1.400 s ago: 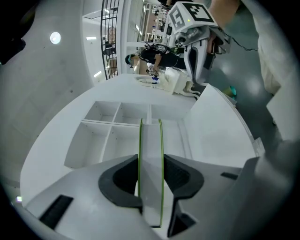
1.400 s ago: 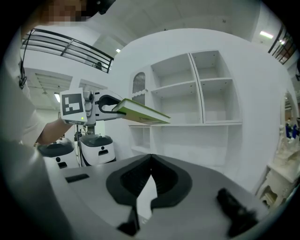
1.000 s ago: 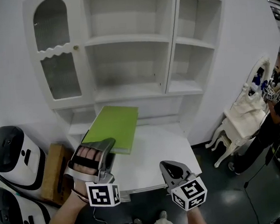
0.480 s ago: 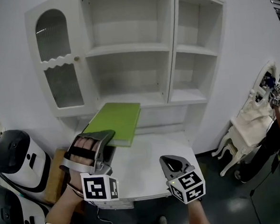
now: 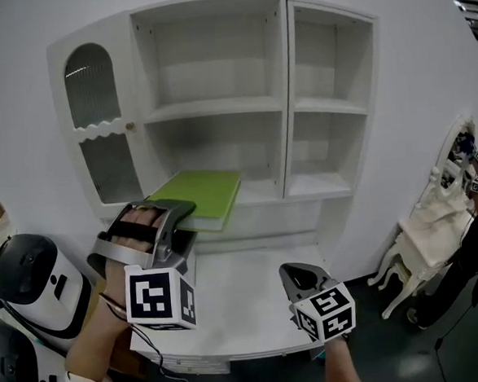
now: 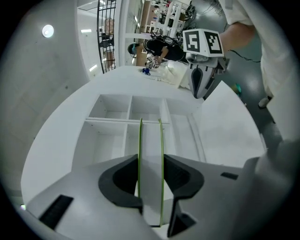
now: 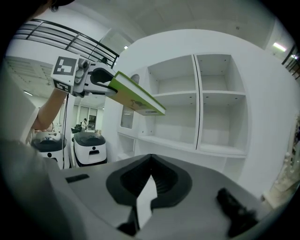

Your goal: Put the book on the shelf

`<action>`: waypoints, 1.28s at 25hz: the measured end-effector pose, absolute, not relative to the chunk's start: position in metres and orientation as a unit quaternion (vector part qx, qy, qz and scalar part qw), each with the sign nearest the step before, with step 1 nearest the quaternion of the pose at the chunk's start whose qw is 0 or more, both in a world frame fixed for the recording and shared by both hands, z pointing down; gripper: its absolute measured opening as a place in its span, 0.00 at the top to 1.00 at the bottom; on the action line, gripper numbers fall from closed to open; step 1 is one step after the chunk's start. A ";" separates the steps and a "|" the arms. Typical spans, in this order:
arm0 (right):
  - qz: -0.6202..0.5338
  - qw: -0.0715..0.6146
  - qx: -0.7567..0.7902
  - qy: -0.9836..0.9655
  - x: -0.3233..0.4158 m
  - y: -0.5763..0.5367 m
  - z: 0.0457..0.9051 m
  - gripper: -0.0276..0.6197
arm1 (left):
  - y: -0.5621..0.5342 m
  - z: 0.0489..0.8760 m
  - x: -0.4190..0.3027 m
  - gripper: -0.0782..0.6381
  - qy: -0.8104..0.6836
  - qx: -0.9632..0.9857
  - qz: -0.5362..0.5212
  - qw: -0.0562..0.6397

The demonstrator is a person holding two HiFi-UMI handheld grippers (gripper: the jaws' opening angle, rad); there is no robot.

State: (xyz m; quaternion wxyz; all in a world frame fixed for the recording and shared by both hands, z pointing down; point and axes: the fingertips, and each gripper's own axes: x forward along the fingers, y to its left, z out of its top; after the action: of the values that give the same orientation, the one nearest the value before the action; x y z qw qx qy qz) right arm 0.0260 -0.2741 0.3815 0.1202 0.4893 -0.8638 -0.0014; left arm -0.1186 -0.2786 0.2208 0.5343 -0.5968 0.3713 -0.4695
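A green book (image 5: pixel 198 195) is held flat in the air, its far end level with the lowest open compartment (image 5: pixel 256 195) of the white shelf unit (image 5: pixel 217 108). My left gripper (image 5: pixel 184 218) is shut on the book's near edge. In the left gripper view the book's (image 6: pixel 151 154) white pages and green covers fill the gap between the jaws of the left gripper (image 6: pixel 151 187). My right gripper (image 5: pixel 298 276) hangs low over the white table (image 5: pixel 238 300), shut and empty. From the right gripper (image 7: pixel 150 159) view, the book (image 7: pixel 136 96) juts out of the left gripper (image 7: pixel 96 77).
The shelf unit has open compartments at the middle and right and an arched glass door (image 5: pixel 96 131) at the left. A white and black machine (image 5: pixel 33 278) stands at the left of the table. A white chair (image 5: pixel 421 230) stands at the right.
My left gripper has lifted the book from over the table up and forward toward the lowest shelf compartment. The right gripper has stayed low over the table.
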 end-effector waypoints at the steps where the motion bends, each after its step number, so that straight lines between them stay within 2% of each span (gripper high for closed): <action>1: -0.002 0.119 0.488 -0.865 0.028 -0.276 0.380 0.94 | -0.280 0.215 -0.116 0.68 0.370 -0.600 -0.471 0.531; 19: -0.009 0.110 0.465 -0.878 0.039 -0.296 0.374 0.94 | -0.291 0.086 -0.117 0.68 0.445 -0.542 -0.449 0.554; 32: 0.000 0.110 0.475 -0.873 0.056 -0.299 0.384 0.94 | -0.339 0.072 -0.112 0.68 0.463 -0.528 -0.444 0.557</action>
State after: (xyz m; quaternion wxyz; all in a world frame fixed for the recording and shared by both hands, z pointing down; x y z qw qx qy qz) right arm 0.0563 -0.2991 0.3835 0.1104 0.4752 -0.8729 -0.0003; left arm -0.1116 -0.3389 0.0716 0.5574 -0.5276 0.4625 -0.4439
